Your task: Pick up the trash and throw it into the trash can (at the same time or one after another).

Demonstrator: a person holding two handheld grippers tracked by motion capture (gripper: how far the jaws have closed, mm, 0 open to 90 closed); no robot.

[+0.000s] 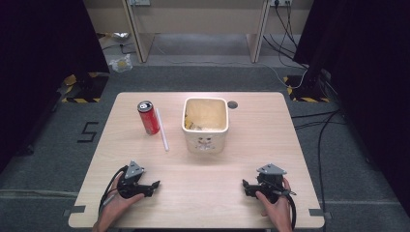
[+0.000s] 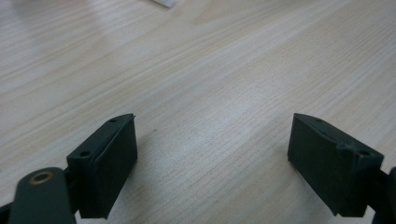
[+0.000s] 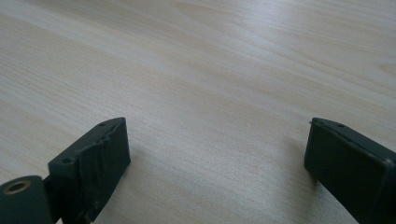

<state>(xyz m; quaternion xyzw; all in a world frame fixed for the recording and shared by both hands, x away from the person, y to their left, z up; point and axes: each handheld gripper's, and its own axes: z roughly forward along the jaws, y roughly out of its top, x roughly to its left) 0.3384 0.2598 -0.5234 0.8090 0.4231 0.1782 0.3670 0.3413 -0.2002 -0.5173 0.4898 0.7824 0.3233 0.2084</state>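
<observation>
Partly hidden: bin [image 1: 205, 137] contents | straw [image 2: 161, 3] cropped | forearms cropped

A light wood-grain rectangular table [image 1: 251, 145] stands on grey carpeted floor [image 1: 48, 145]. Black curtains [image 1: 43, 38] hang at far left and right. Pale wooden desk legs [image 1: 138, 34] rise at the far side, with black cables [image 1: 314, 121] trailing right and yellow-black hazard tape [image 1: 82, 100] at left.
</observation>
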